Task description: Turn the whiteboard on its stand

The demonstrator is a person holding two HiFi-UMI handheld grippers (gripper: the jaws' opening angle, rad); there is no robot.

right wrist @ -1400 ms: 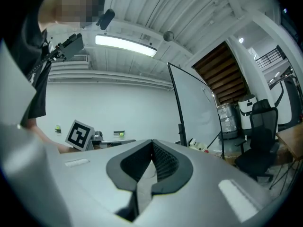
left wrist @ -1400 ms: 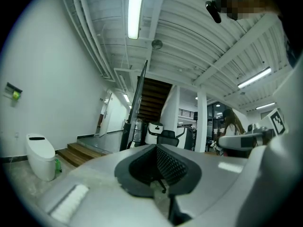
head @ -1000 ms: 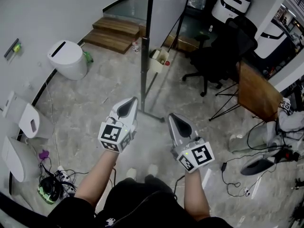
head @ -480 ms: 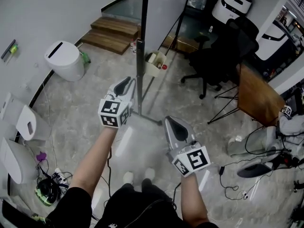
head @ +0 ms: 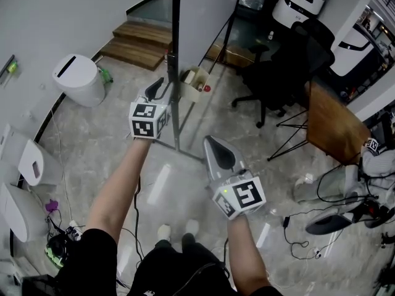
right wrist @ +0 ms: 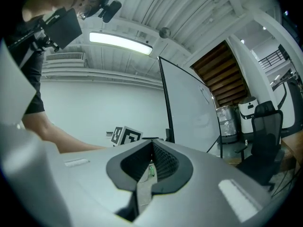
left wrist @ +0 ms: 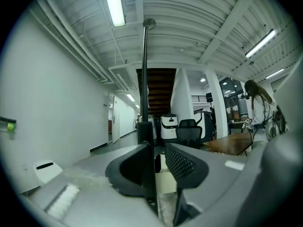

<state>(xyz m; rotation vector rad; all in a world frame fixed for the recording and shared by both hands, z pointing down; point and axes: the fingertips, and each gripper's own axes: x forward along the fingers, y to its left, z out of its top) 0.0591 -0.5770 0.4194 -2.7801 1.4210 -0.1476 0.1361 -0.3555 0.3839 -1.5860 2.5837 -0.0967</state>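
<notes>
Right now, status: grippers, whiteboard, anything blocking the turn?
Left gripper jaws just opening, whiteboard edge between them, not clamped. Right gripper shut, empty, short of the board. Office chair close beyond the board, may limit the swing.

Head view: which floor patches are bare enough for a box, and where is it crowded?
Bare floor: between the white bin and the whiteboard stand; between that stand and the office chair. Crowded: cable tangles lower left and lower right.
</notes>
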